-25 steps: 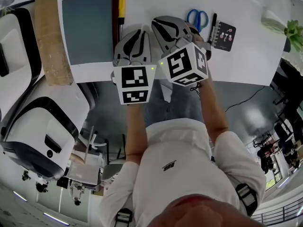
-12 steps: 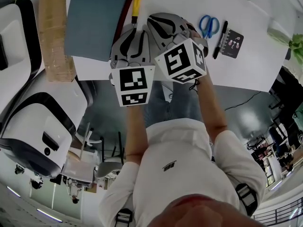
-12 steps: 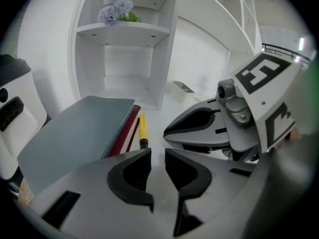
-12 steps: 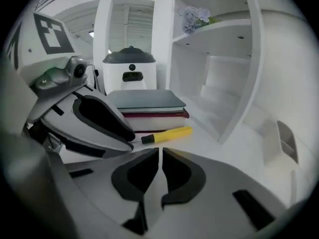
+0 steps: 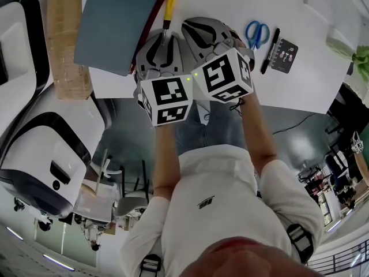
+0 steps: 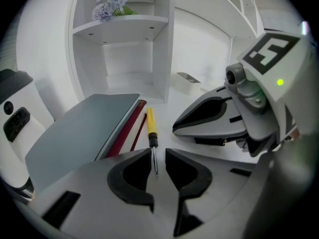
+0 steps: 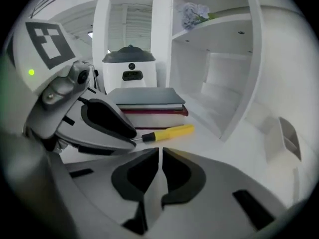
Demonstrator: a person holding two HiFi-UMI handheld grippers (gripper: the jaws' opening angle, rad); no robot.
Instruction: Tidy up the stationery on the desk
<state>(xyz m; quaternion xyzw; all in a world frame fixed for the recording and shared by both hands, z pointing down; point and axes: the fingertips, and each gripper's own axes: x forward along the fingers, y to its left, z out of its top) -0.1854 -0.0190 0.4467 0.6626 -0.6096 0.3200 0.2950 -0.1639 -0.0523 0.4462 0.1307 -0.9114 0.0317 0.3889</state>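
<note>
Barely begun: my left gripper, jaws slightly apart, lines up on the screwdriver beside the books; right gripper closed, empty; scissors, marker unsorted.

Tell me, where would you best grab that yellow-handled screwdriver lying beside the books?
On the screwdriver, probably the yellow handle: it is thicker than the thin metal shaft. It lies flat on the desk, so come from above with the jaws across the handle. The books lie close along one side.
</note>
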